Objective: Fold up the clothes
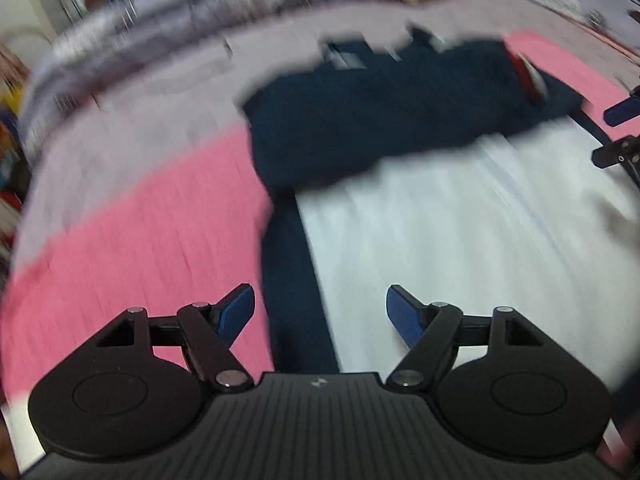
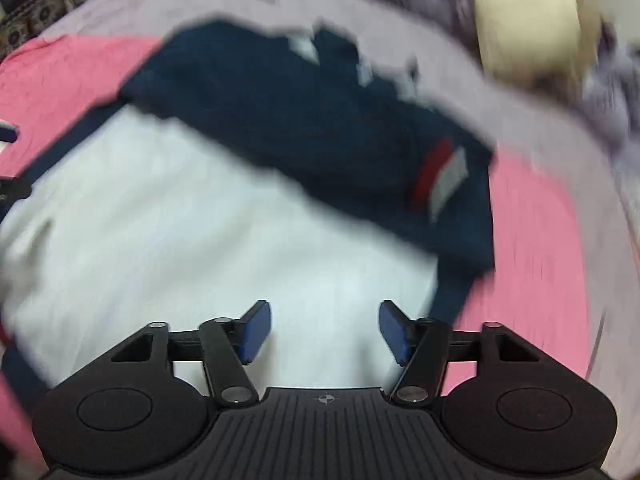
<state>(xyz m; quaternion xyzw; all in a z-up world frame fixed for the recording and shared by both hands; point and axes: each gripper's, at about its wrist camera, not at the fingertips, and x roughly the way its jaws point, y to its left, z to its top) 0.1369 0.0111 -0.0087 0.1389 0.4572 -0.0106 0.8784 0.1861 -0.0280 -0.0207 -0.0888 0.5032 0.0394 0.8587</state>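
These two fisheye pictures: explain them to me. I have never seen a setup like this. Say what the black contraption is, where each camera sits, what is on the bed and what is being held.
There is no robot here. A person holds a pair of hand-held tongs in each hand, and a camera on each one looks forward along its two blue-padded fingers. One picture comes from the left tongs, the other from the right tongs; the black discs and ribbed plate at the bottom are the tool's own body.

Both look down on a garment that is white with a navy upper part and navy trim, plus a red and grey patch. It lies spread on a pink and lilac bed cover. A cream bundle lies at the far edge.

Nothing is held: both tongs stand open with nothing between the pads. The pictures are blurred.
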